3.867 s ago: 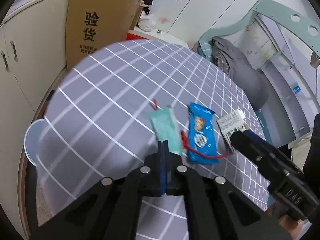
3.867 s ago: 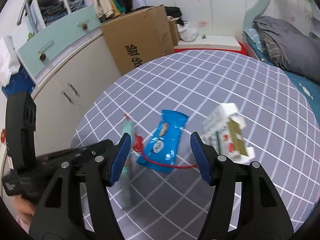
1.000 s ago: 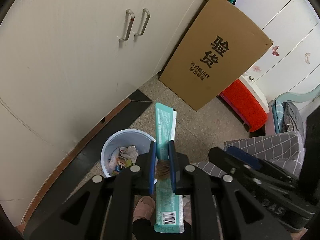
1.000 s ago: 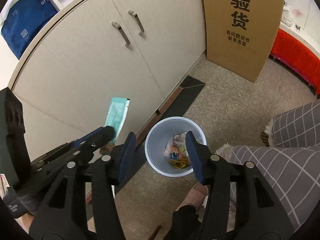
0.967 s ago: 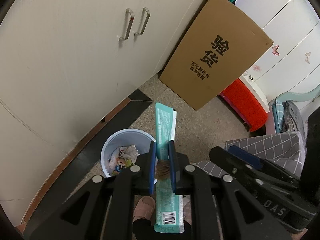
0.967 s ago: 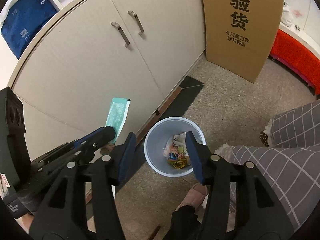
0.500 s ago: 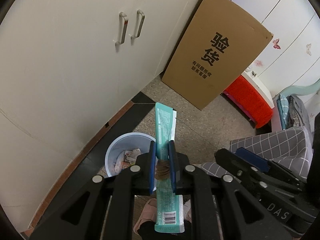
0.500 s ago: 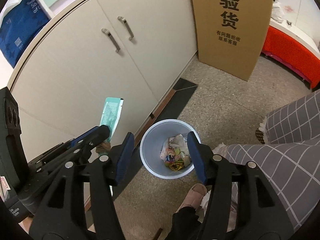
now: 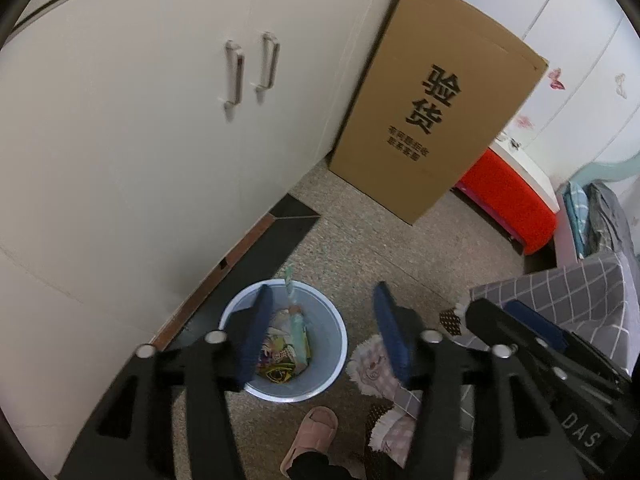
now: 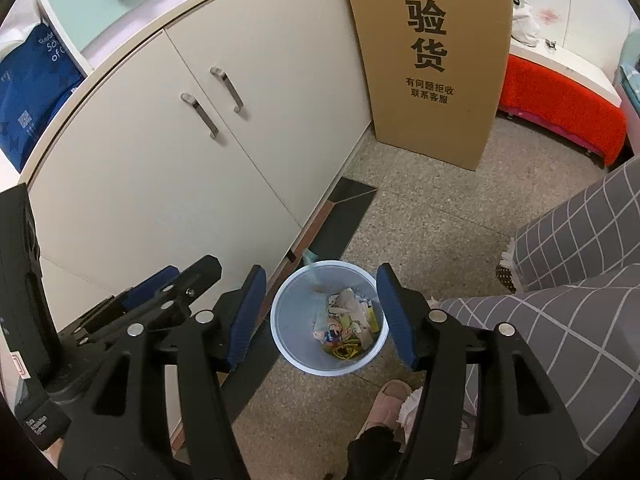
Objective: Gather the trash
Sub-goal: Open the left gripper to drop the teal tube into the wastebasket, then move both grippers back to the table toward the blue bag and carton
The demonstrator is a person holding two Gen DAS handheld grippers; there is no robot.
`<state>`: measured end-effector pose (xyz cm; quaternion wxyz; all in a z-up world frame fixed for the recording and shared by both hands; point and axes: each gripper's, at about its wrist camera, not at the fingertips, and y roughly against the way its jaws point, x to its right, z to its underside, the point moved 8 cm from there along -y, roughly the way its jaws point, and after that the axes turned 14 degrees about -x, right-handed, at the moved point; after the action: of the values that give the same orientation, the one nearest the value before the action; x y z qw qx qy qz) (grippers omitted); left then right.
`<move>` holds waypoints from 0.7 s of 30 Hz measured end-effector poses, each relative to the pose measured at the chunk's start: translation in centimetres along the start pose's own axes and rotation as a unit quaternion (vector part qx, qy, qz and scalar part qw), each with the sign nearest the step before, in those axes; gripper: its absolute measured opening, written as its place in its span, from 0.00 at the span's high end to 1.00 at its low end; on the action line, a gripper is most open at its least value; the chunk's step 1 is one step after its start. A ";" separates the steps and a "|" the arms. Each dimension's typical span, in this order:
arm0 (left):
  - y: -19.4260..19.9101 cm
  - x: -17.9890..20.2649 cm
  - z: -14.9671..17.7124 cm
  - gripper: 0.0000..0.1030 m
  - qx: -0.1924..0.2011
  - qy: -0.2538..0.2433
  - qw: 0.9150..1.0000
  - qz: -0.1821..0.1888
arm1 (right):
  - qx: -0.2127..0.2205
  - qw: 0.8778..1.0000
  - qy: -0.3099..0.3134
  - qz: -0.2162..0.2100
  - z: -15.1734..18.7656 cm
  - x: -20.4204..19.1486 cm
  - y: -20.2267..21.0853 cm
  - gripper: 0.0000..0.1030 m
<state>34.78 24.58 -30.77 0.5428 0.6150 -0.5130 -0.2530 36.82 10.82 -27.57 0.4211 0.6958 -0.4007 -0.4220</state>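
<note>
A pale blue bin stands on the floor below both grippers, with several wrappers in it. The teal wrapper stands on end inside it, its top poking over the far rim. In the right wrist view the teal wrapper is a blur at the rim of the bin. My left gripper hangs over the bin with its jaws opening and nothing between them; it also shows from the side as the left gripper. My right gripper is beside it, jaws opening and empty, seen too as the right gripper.
A white cabinet with two handles runs along the left. A tall cardboard box leans behind the bin, with a red stool beyond. The grey checked tablecloth hangs at right. A person's slippered foot stands by the bin.
My left gripper has opened and let go of the teal wrapper, which has dropped into the bin. The right gripper has stayed open over the bin.
</note>
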 end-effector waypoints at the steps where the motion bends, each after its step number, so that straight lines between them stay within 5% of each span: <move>1: 0.0 0.0 0.1 0.48 -0.003 0.001 1.000 0.005 | 0.001 1.000 0.000 0.000 0.0 0.0 0.1 0.44; 12: 3.1 0.3 0.6 0.44 0.014 0.001 1.000 0.007 | 0.028 1.000 0.005 -0.007 0.3 -0.5 4.0 0.44; 21: 10.9 5.1 2.6 0.40 0.072 -0.037 0.996 0.031 | 0.100 0.995 0.006 -0.011 2.8 1.2 14.5 0.42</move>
<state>30.42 20.14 -20.15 0.4852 0.6264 -0.5684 -0.2215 31.68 4.29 -15.34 0.3471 0.7415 -0.4307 -0.3797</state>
